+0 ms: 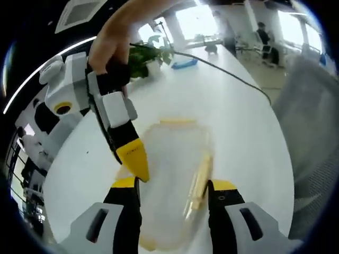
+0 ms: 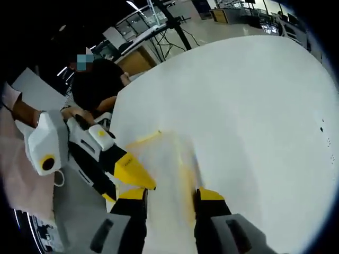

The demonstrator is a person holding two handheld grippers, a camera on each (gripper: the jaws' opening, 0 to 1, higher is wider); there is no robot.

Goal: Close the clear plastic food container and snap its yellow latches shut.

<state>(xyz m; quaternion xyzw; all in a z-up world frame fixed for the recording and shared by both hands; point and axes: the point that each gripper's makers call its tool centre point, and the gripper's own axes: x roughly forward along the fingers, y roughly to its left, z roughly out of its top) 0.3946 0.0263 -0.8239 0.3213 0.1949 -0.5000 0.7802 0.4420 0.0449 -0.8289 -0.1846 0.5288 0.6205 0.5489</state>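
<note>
Clear plastic food container (image 1: 172,180) lay on the white desk (image 1: 233,121), between the left gripper's (image 1: 174,193) fingers. The right gripper (image 1: 135,159) reached in from the view's left, tip at the container's edge. A potted green plant (image 1: 145,58) and a black cable (image 1: 228,71) sat beyond, chair (image 1: 310,121) at right.

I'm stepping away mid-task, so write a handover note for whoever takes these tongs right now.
Left tongs: open, jaws on either side of the clear container on the white table, not clamped.
Right tongs: open, over the same container; in the left gripper view its yellow tip sits at the container's edge.
Done: cannot tell whether the lid is fully seated; the plastic is blurred.
Left: check the lid, then press each yellow latch shut.
</note>
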